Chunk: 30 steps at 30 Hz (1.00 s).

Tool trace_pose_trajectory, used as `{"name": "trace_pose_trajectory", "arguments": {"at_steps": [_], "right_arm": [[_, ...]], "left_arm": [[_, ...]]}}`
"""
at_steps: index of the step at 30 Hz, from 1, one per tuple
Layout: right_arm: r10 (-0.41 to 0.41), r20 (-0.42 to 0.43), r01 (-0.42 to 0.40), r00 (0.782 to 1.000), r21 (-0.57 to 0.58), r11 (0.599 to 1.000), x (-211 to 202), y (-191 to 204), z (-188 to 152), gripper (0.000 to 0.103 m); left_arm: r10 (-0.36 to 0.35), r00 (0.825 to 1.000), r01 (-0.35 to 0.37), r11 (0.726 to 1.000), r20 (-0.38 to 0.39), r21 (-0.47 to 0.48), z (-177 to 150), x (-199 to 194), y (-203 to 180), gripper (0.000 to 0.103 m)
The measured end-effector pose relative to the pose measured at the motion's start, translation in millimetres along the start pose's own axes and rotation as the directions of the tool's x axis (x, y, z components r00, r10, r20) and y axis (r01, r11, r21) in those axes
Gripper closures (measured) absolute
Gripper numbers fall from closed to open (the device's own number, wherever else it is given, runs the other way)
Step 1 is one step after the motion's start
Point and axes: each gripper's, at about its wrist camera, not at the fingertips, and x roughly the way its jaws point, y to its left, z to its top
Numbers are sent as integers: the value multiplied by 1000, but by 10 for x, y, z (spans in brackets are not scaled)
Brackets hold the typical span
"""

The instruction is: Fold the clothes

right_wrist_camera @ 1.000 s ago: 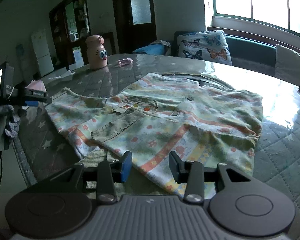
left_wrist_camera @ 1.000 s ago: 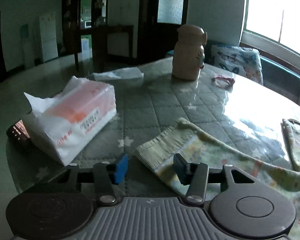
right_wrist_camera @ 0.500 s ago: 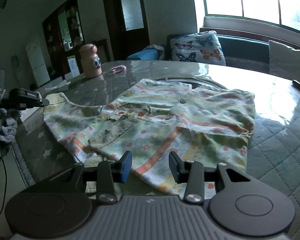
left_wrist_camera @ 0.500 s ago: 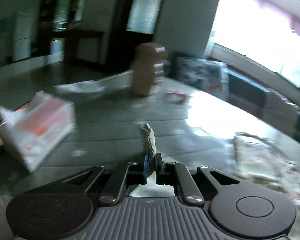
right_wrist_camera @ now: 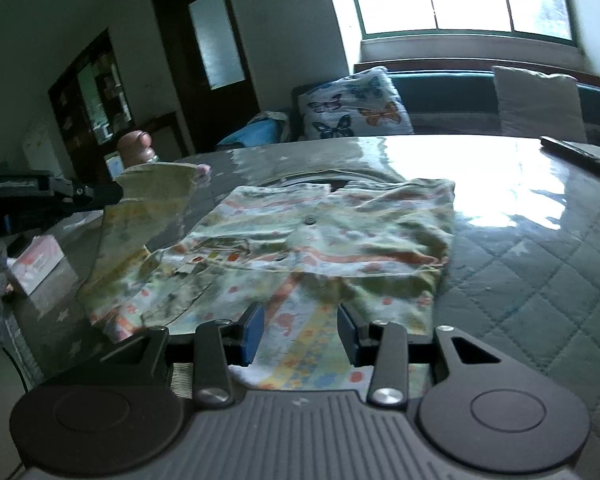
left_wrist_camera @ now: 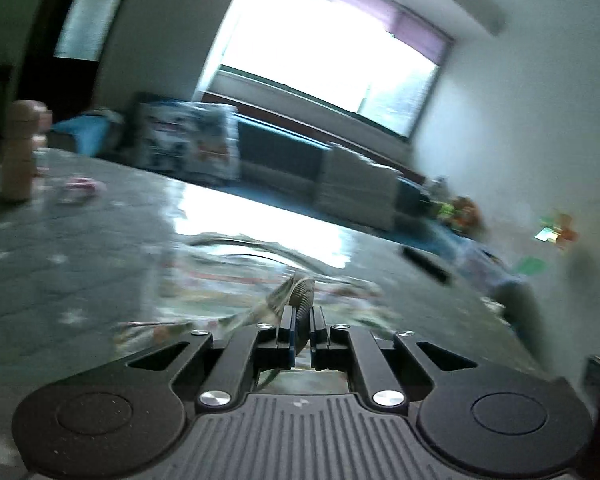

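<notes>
Here the left gripper (left_wrist_camera: 301, 322) pinches the shirt's (right_wrist_camera: 320, 236) left sleeve (right_wrist_camera: 156, 196), lifted off the table (right_wrist_camera: 540, 248). The right gripper (right_wrist_camera: 300, 330) hovers open at the near hem. Folding looks barely begun.

Soft printed cloth shirt (right_wrist_camera: 308, 240), glossy quilted table cover (right_wrist_camera: 540, 264), ribbed cuff

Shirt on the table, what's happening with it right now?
The left gripper is shut on a sleeve of the patterned shirt and holds it lifted above the table, apparently to fold it inward. The right gripper is open and hovers at the shirt's near hem, gripping nothing. The rest of the shirt lies spread flat.
</notes>
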Motion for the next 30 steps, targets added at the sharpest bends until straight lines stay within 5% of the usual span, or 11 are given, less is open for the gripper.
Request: {"name": "trace_pose_trajectory", "arguments": {"at_steps": [5, 14, 20, 25, 30], "right_arm": [[-29, 17, 28, 999, 71, 997, -27, -176, 20, 63], [-32, 33, 25, 999, 195, 981, 6, -394, 55, 63], [1, 15, -4, 1000, 248, 969, 76, -436, 50, 63], [30, -26, -23, 999, 237, 971, 196, -343, 5, 63], [29, -60, -17, 998, 199, 980, 314, -247, -36, 64]], "left_arm": [[-103, 993, 105, 994, -55, 36, -120, 214, -297, 96], [-141, 969, 160, 984, -202, 81, -430, 452, -432, 93], [-144, 964, 177, 975, -226, 134, -519, 396, -409, 72], [-95, 976, 125, 981, -194, 149, -469, 287, -235, 67], [35, 988, -17, 993, -152, 118, -379, 195, 159, 67]]}}
